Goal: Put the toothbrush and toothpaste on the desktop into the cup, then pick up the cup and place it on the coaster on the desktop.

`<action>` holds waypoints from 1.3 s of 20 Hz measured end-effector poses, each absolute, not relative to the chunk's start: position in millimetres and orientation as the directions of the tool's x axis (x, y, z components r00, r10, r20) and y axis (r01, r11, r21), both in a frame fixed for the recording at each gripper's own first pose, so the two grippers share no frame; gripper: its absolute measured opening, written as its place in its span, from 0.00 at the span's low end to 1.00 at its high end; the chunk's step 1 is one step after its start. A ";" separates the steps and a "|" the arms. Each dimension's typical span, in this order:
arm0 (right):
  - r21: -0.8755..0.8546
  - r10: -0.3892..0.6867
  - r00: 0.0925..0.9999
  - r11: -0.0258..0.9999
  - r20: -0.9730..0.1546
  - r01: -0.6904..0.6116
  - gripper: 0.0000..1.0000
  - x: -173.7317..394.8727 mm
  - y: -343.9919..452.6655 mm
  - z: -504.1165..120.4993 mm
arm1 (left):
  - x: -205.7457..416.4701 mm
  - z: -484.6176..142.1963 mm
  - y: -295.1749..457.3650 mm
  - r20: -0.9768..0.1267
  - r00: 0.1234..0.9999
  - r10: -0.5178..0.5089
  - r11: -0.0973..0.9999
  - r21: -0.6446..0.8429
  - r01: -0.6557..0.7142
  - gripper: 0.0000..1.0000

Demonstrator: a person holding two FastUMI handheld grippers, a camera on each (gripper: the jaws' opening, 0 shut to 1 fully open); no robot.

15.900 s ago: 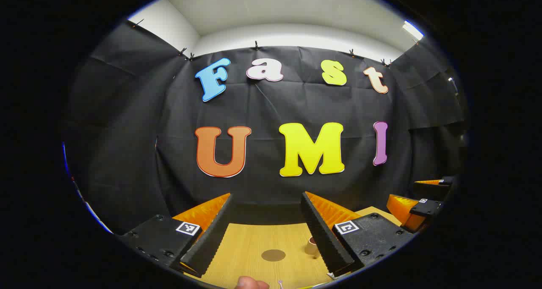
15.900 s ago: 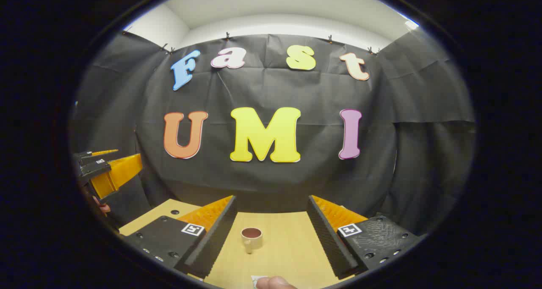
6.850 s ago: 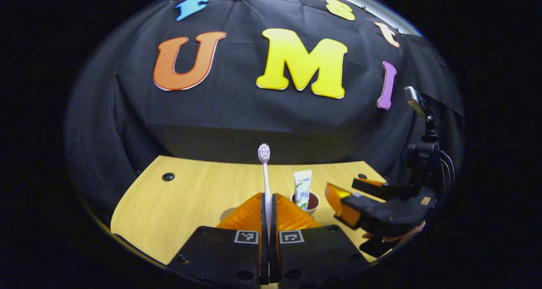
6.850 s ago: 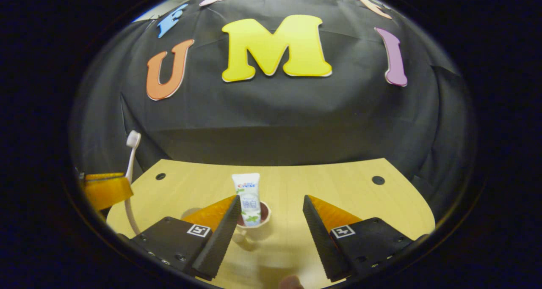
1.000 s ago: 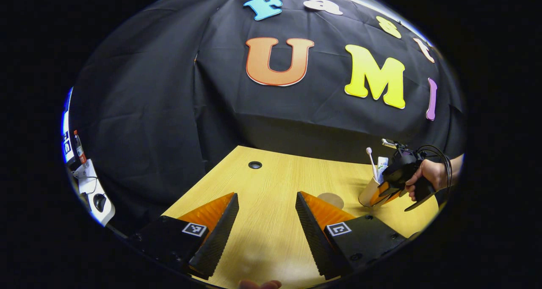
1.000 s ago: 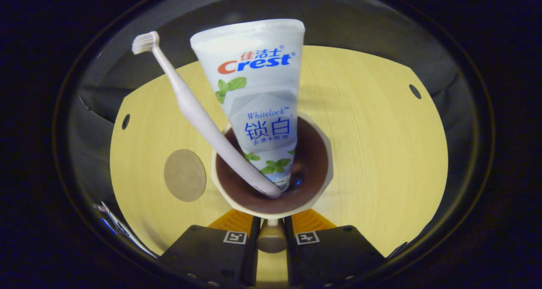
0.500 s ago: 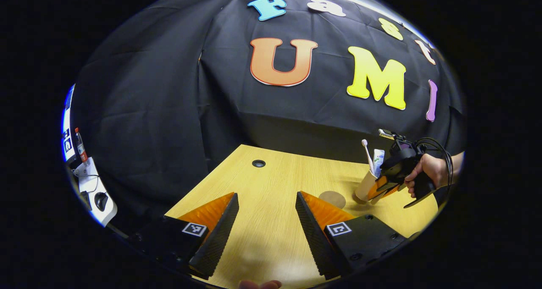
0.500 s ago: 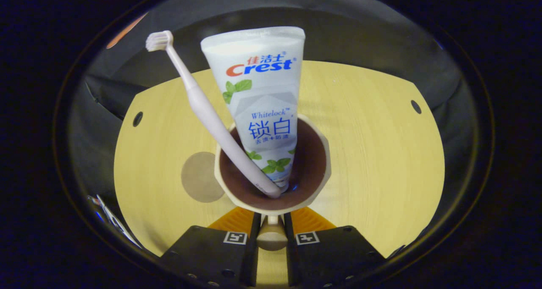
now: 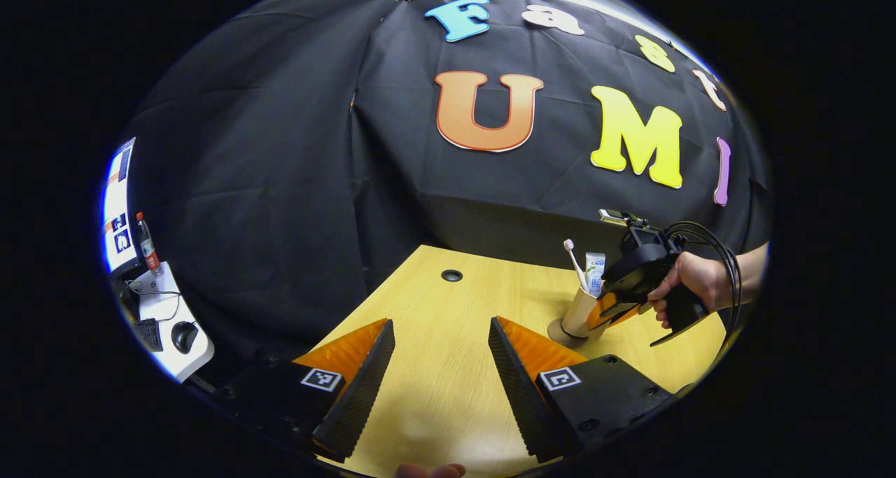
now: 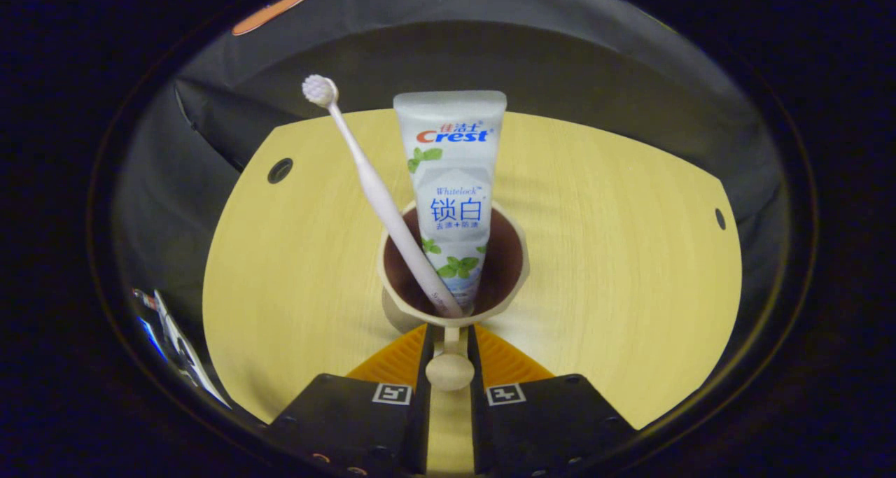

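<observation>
Pale wooden bench [image 9: 448, 366] fills the lower half of both views, backed by black cloth. On it, in the left gripper view, a cream cup [image 9: 578, 312] stands on or just over a round brown coaster [image 9: 560, 334]; whether its base touches yet is not clear. From the cup lean a pink toothbrush [image 10: 374, 187] and a white toothpaste tube [image 10: 453, 184], both standing in its dark inside. The right tool [image 10: 448, 355] is closed narrowly on the cup's handle [image 10: 448, 369], with a hand [image 9: 689, 282] holding the tool from the right. The left tool [image 9: 439, 355] hangs wide apart above bare bench, gripping nothing. The step looks like setting the cup down. Best done slowly: keep the cup upright so the tall items do not tip out, centre the base on the coaster, feel it rest, then part the fingers and draw straight back off the handle
</observation>
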State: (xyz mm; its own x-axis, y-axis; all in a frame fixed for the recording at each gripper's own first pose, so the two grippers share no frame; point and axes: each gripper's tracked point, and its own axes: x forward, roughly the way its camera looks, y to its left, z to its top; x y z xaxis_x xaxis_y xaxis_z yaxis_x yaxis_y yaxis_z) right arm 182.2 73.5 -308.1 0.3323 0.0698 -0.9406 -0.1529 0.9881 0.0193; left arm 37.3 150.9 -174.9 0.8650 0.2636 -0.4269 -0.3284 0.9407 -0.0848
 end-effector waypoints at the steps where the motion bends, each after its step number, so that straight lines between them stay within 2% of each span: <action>1: 0.034 0.079 0.318 0.989 -0.945 -0.147 0.23 178.3 77.5 -311.9 | 36.2 -174.6 153.0 -0.425 0.864 0.269 0.939 -0.083 -0.333 0.87; 4: 0.053 0.099 0.315 0.987 -0.944 -0.151 0.23 177.8 85.8 -312.1 | 35.4 -179.9 156.8 -0.437 0.858 0.271 0.938 -0.080 -0.337 0.87; 14: 0.005 0.064 0.334 0.985 -0.940 -0.174 0.24 177.0 87.5 -314.6 | 42.8 -171.8 149.6 -0.419 0.878 0.233 0.954 -0.075 -0.289 0.87; 16: 0.019 0.073 0.324 0.986 -0.943 -0.166 0.34 170.8 88.5 -316.1 | 44.0 -166.7 147.2 -0.412 0.883 0.224 0.959 -0.069 -0.275 0.87; 17: 0.027 0.074 0.322 0.989 -0.944 -0.148 0.48 168.2 86.6 -314.6 | 44.7 -163.7 145.4 -0.408 0.886 0.220 0.961 -0.067 -0.269 0.87; 18: 0.029 0.071 0.328 0.991 -0.942 -0.130 0.55 167.1 82.8 -312.7 | 45.1 -161.1 143.1 -0.403 0.890 0.215 0.963 -0.066 -0.262 0.87; 19: 0.037 0.073 0.337 0.993 -0.939 -0.113 0.69 165.3 79.7 -307.2 | 44.9 -156.7 140.2 -0.398 0.893 0.208 0.965 -0.067 -0.255 0.87; 20: 0.055 0.089 0.346 0.993 -0.934 -0.106 0.76 159.8 77.1 -298.0 | 46.6 -152.9 137.4 -0.391 0.898 0.202 0.967 -0.067 -0.247 0.87; 21: 0.067 0.100 0.360 0.992 -0.928 -0.104 0.79 154.5 74.5 -285.8 | 47.0 -149.6 134.1 -0.384 0.903 0.194 0.969 -0.069 -0.238 0.87; 23: 0.093 0.131 0.394 0.989 -0.910 -0.114 0.78 141.0 71.4 -260.1 | 50.1 -141.6 125.7 -0.371 0.912 0.178 0.973 -0.073 -0.219 0.87; 24: 0.101 0.145 0.413 0.987 -0.899 -0.125 0.82 134.6 69.4 -248.1 | 51.9 -136.6 119.9 -0.364 0.917 0.166 0.975 -0.077 -0.208 0.87; 25: 0.101 0.156 0.442 0.984 -0.883 -0.145 0.82 127.0 65.5 -233.8 | 53.0 -131.8 114.0 -0.356 0.921 0.155 0.977 -0.081 -0.196 0.87; 26: 0.085 0.154 0.478 0.983 -0.864 -0.163 0.78 120.5 59.1 -219.3 | 56.4 -125.6 106.6 -0.348 0.927 0.143 0.979 -0.086 -0.183 0.87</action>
